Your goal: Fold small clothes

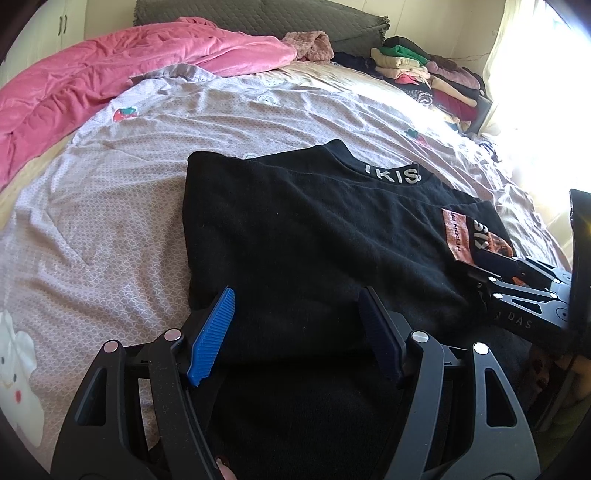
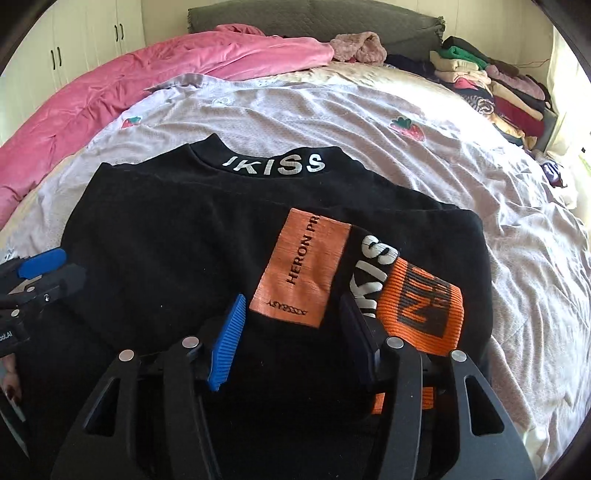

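- Black sweater [image 2: 192,236] lies flat on the bed [image 1: 110,206], near edge, collar with white "IKISS" lettering [image 2: 275,164] pointing to the far edge.
- One sleeve is folded across the body: orange "HERON PR" patch [image 2: 301,266] and orange ribbed cuff [image 2: 424,306] sit on top, toward the right edge.
- Left gripper [image 1: 295,328]: fingers spread wide, blue pads [image 1: 214,332] apart, hovering over the sweater's left half, pinching nothing.
- Right gripper [image 2: 291,336]: fingers spread too, over the hem just below the patch; the right pad overlaps the cuff, but contact can't be judged.
- Pink blanket [image 2: 147,85] bunched along the left edge toward the far left corner.
- Stack of folded clothes [image 2: 491,85] at the far right corner.
- Grey pillow [image 2: 314,18] along the far edge.
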Available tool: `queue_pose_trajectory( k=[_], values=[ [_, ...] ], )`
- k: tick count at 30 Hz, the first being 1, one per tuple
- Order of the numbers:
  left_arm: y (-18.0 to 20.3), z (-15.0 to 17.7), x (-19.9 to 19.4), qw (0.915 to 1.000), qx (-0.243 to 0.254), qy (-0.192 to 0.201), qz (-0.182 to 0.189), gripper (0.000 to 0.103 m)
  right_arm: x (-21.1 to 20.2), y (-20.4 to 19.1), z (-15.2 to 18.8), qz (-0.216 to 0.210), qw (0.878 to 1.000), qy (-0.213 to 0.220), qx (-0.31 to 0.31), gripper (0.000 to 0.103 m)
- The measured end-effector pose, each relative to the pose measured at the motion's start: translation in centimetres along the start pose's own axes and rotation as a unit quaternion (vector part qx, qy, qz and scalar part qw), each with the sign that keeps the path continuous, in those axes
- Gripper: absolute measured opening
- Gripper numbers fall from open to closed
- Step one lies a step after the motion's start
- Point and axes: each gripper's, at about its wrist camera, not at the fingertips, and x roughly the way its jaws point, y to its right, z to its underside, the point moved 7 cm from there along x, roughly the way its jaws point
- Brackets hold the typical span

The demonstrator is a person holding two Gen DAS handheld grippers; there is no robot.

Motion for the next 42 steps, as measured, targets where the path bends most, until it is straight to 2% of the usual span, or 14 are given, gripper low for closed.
queue_pose_trajectory(
  k=[3,6,13,20,21,22,23,25,31,35,42],
  values=[
    [0.0,0.0,-0.2,1.0,0.0,0.003,-0.001,0.063,-0.5,-0.5,0.1,0.004,1.0,0.013,-0.004,0.053],
    [-0.1,0.0,-0.4,1.0,-0.002,0.004,0.002,0.064,-1.5,-0.5,0.3,-0.023,0.999,0.024,0.01,0.053],
    [-0.2,-0.1,-0.7,1.0,-0.001,0.005,0.001,0.064,-3.3,0.5,0.6,-0.056,0.997,0.036,0.048,0.053],
    [-0.3,-0.1,-1.2,0.9999,-0.006,0.011,0.002,0.069,-4.0,0.3,0.7,-0.058,0.996,0.046,0.051,0.054],
    [-0.3,-0.1,-1.3,0.9999,-0.005,0.012,0.001,0.07,-3.9,0.3,0.7,-0.057,0.996,0.046,0.052,0.066],
    [-0.3,-0.1,-1.4,0.9999,-0.005,0.012,0.001,0.073,-4.0,0.3,0.7,-0.06,0.996,0.049,0.053,0.084],
    [-0.3,-0.1,-1.5,0.9999,-0.005,0.013,0.0,0.073,-4.2,0.2,0.6,-0.062,0.995,0.056,0.055,0.088],
    [-0.5,-0.1,-1.7,0.9998,-0.007,0.016,-0.001,0.078,-4.9,0.2,0.4,-0.053,0.994,0.072,0.056,0.088],
    [-1.6,-0.3,-2.9,0.9991,-0.025,0.033,-0.009,0.093,-5.4,0.3,0.3,-0.055,0.993,0.083,0.06,0.091],
    [-2.0,-0.3,-3.6,0.9984,-0.038,0.041,-0.009,0.093,-5.8,0.4,0.3,-0.06,0.992,0.091,0.065,0.091],
    [-1.9,-0.1,-5.4,0.9979,-0.029,0.053,-0.023,0.093,-7.3,0.5,0.1,-0.061,0.99,0.113,0.067,0.091]
  ],
)
